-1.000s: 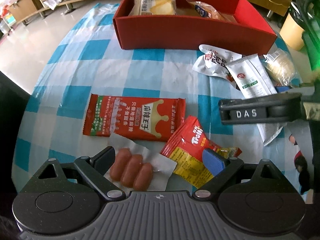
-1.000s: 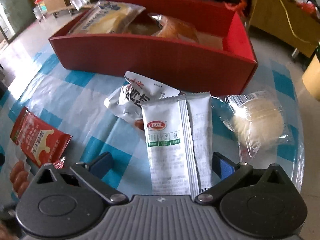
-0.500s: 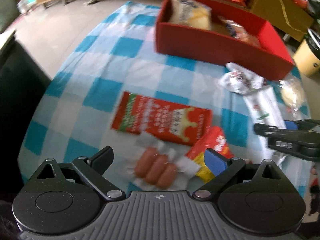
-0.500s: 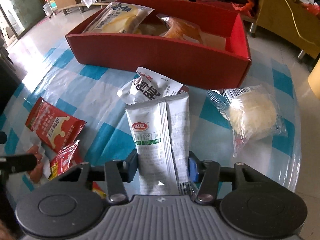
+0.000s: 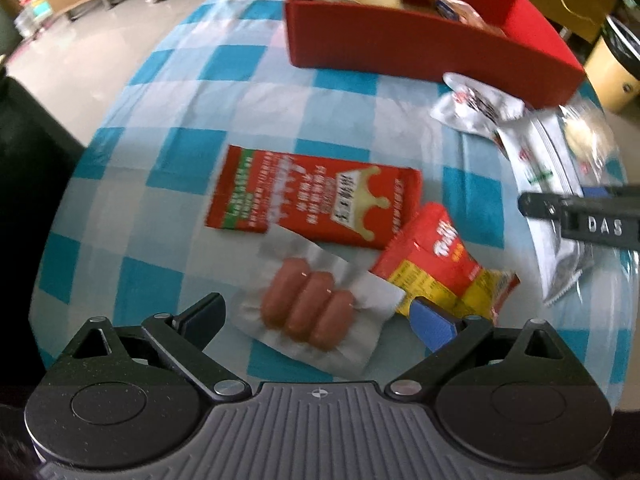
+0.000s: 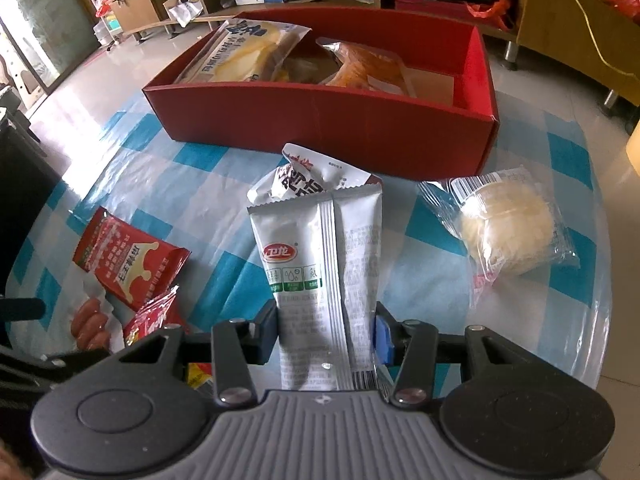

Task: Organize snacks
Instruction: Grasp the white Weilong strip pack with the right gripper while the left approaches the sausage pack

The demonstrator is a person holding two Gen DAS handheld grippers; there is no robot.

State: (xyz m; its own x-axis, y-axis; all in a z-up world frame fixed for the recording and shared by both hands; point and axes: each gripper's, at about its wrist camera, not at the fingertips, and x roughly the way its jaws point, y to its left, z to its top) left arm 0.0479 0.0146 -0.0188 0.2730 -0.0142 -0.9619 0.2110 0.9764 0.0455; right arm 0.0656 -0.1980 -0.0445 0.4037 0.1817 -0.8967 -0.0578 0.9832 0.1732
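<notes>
My right gripper (image 6: 326, 334) is shut on a long white snack packet (image 6: 320, 264) with a red logo, lifting its near end above the checked cloth. My left gripper (image 5: 318, 320) is open over a clear pack of three small sausages (image 5: 308, 310). A red flat packet (image 5: 316, 196) and a red-yellow Trolli packet (image 5: 436, 268) lie beside the sausages. The red box (image 6: 328, 120) at the far side holds a bread pack (image 6: 244, 50) and an orange snack (image 6: 368, 66). The right gripper also shows in the left wrist view (image 5: 580, 220).
A crumpled white packet (image 6: 308, 176) lies under the long packet's far end. A round pastry in clear wrap (image 6: 504, 224) lies right of it. The table edge curves close on the right. Shelves and a wooden cabinet stand beyond the box.
My right gripper closed on the long white packet and raised it. My left gripper pulled back and up from the sausages, staying open.
</notes>
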